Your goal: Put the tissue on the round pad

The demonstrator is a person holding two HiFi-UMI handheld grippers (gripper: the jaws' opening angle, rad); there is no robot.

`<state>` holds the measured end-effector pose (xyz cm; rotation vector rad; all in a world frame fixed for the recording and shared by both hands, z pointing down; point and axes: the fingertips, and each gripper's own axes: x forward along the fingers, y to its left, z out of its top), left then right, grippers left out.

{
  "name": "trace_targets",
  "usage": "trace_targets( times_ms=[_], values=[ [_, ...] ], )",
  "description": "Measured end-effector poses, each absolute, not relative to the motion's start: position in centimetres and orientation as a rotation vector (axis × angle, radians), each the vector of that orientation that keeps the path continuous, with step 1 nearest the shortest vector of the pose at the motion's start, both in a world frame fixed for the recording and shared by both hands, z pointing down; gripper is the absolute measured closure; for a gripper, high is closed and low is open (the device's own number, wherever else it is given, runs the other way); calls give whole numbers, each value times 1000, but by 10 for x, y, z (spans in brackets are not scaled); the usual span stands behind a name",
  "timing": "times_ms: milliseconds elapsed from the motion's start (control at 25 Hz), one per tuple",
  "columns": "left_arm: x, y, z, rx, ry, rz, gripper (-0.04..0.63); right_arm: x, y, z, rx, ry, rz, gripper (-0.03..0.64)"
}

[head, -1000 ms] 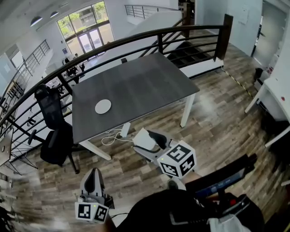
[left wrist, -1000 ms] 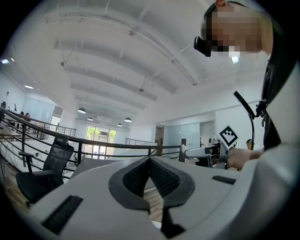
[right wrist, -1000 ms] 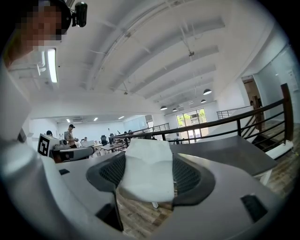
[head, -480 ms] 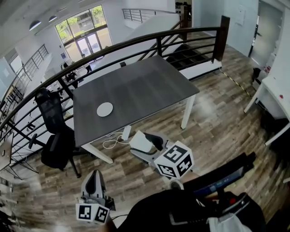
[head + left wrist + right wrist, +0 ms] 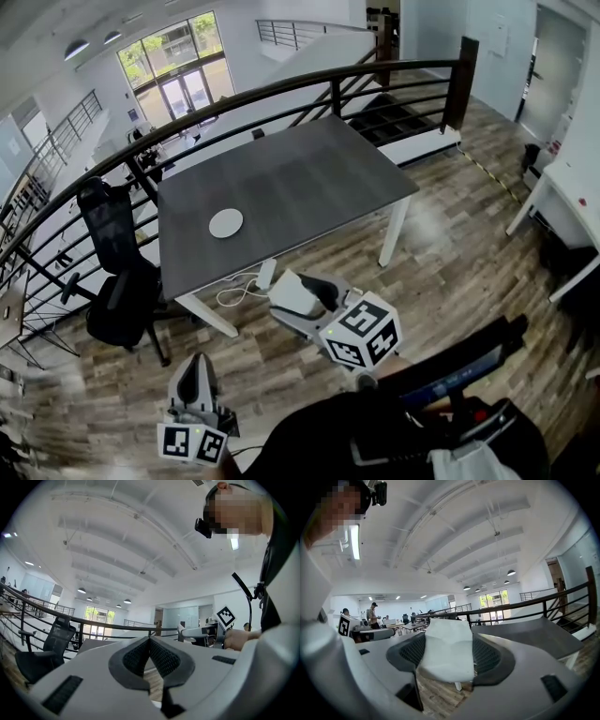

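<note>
The right hand-held gripper [image 5: 446, 656] clamps the white folded tissue [image 5: 292, 294], well apart from the white round pad [image 5: 226, 223] on the dark grey counter [image 5: 309, 178]. The left hand-held gripper [image 5: 150, 656] is closed and empty. Centre the tissue over the pad, lower it, then release.

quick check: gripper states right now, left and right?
Left gripper: closed, empty.
Right gripper: closed on the tissue.

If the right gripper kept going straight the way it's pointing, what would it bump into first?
Most likely the near edge of the grey table. The right gripper, shut on the tissue, points towards it. Depth is unclear, so it might pass just under.
</note>
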<state>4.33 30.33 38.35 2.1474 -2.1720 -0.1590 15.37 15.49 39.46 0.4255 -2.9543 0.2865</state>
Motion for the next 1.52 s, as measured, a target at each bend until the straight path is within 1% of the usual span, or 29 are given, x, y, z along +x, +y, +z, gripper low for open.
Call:
trace_targets(
  times_ms=[400, 680, 1000, 1280, 1440, 1520],
  values=[
    [29, 330, 398, 2158, -2132, -157, 592, 131, 183, 401, 439, -2961, 303, 299],
    [23, 323, 403, 2168, -2113, -150, 592, 115, 175, 408, 425, -2945, 297, 299],
    [7, 290, 393, 2103, -2199, -150, 592, 87, 132, 400, 342, -2978, 287, 299],
    [-9, 228, 380, 2048, -2269, -154, 592, 63, 64, 393, 279, -2988, 251, 299],
    [-19, 197, 378, 2006, -2309, -121, 592, 50, 29, 393, 248, -3000, 284, 299],
    [-18, 177, 373, 2023, -2303, -152, 592, 47, 11, 393, 242, -3006, 293, 299]
  ],
)
